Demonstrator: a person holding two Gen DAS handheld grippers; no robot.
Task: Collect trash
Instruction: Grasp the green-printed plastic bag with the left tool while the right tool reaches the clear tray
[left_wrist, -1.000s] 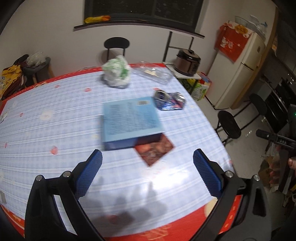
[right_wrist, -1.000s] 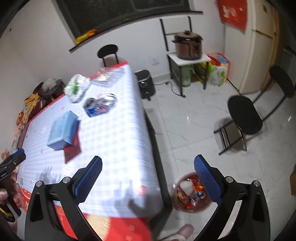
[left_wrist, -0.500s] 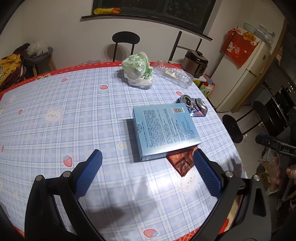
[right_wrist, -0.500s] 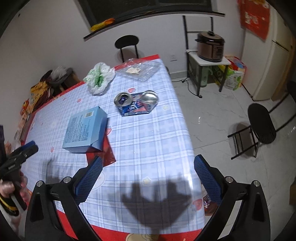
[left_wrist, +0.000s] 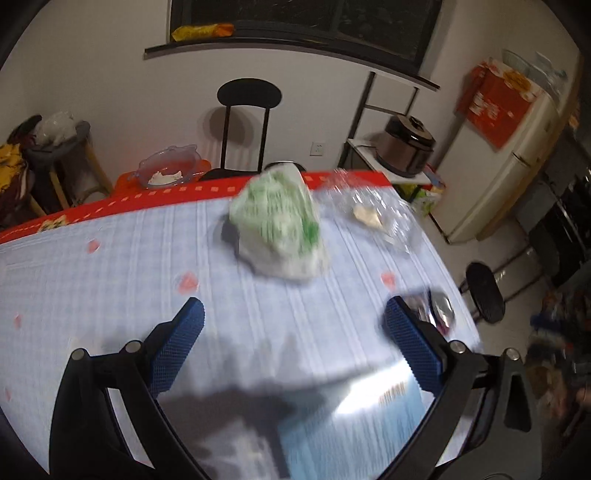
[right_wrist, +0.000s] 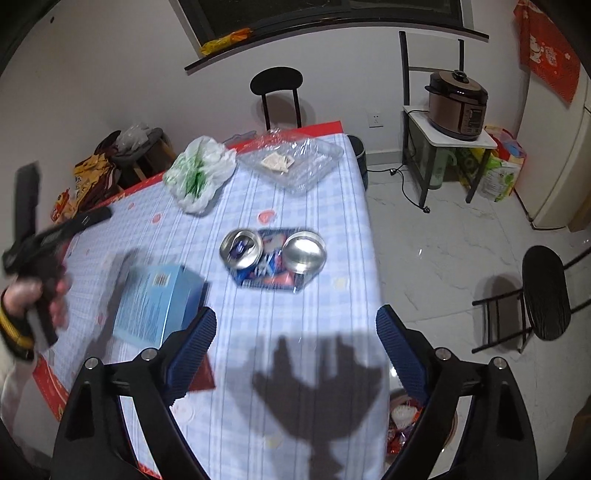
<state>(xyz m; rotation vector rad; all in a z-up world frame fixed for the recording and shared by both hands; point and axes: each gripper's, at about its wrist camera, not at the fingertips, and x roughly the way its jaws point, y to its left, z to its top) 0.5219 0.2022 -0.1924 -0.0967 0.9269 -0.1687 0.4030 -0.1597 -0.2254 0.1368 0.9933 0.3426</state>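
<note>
Blue pads of left gripper (left_wrist: 291, 338) now hang over far half of table (left_wrist: 110, 266); a moment ago they sat over blue box (right_wrist: 159, 302). White-green bag (left_wrist: 277, 229) now just ahead, between wide-open jaws, nothing held. Looks like bag gets picked next. Right gripper (right_wrist: 295, 345) moved in over table, jaws closing a bit, empty; squashed can (right_wrist: 273, 258) ahead. Clear tray (right_wrist: 291, 162) far right. Trash bowl (right_wrist: 406, 424) on floor, near right. Chair (right_wrist: 277, 92) by far wall.
</note>
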